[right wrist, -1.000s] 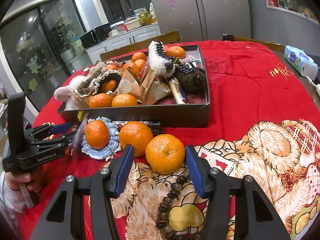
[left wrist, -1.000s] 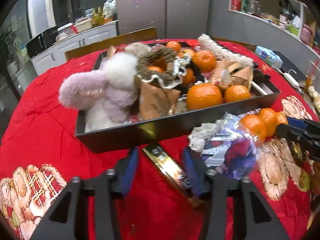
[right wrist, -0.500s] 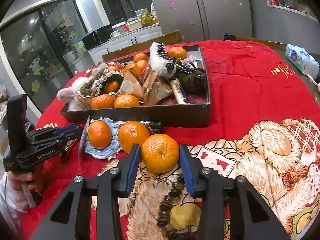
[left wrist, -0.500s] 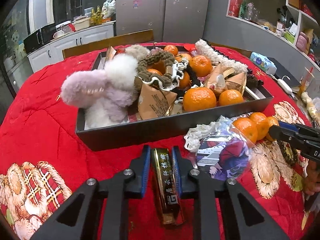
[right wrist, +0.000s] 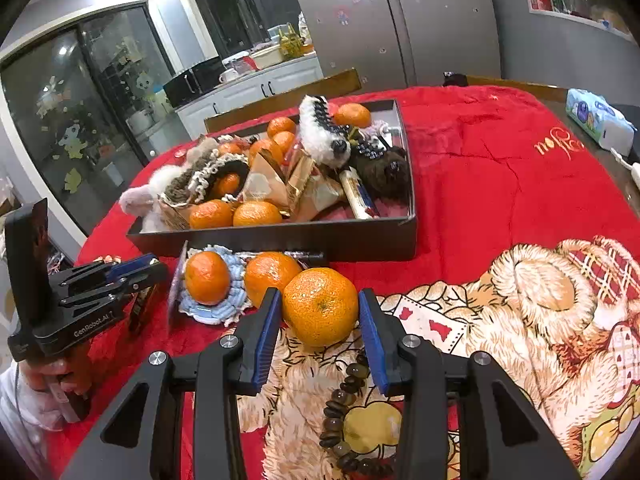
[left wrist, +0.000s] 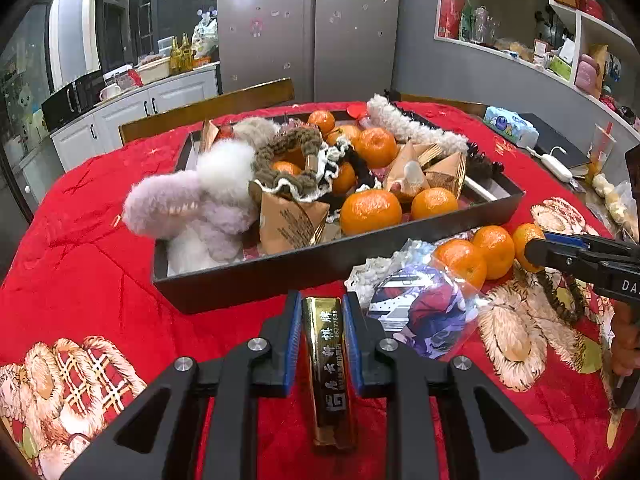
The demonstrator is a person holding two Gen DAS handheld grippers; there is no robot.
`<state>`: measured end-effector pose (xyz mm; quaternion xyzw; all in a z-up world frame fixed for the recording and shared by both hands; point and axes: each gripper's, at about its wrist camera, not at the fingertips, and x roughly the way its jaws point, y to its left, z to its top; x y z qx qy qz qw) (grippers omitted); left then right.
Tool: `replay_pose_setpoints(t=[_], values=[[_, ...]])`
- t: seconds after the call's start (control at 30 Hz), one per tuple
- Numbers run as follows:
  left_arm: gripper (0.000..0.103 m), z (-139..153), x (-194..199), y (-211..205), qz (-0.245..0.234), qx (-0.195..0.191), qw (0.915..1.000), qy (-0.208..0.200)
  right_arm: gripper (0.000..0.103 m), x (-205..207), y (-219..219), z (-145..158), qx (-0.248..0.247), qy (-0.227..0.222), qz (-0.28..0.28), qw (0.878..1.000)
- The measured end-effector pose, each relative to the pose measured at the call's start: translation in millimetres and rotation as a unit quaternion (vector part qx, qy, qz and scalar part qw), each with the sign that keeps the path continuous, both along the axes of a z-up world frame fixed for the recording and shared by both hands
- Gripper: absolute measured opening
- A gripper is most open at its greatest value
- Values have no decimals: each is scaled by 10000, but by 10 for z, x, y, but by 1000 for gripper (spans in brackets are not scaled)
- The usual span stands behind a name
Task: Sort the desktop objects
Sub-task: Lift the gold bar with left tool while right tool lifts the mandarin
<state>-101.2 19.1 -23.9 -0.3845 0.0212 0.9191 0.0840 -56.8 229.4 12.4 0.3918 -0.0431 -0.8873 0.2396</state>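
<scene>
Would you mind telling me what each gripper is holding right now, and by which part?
The left gripper clamps the gold bar by its long sides near the far end. The right gripper grips the nearest tangerine across its middle.

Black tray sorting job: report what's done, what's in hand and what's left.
Done: the black tray already holds tangerines, plush toys, scrunchies and paper packets. In hand: the left gripper has its jaws shut on the gold bar-shaped packet; the right gripper has its jaws closed on a tangerine. Left on the red cloth: two more tangerines, a crocheted scrunchie, a bagged picture card and a bead bracelet.
</scene>
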Motion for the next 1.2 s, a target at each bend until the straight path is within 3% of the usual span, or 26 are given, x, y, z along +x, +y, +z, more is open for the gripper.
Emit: replay_pose_setpoints(t=[0.83, 1.2], values=[[21, 685, 451, -40, 41, 61, 9941, 1086, 38, 231, -31, 371, -169, 595, -33, 9981], [21, 870, 579, -36, 35, 46, 9925, 1225, 38, 340, -116, 428, -183, 702, 63, 9973]])
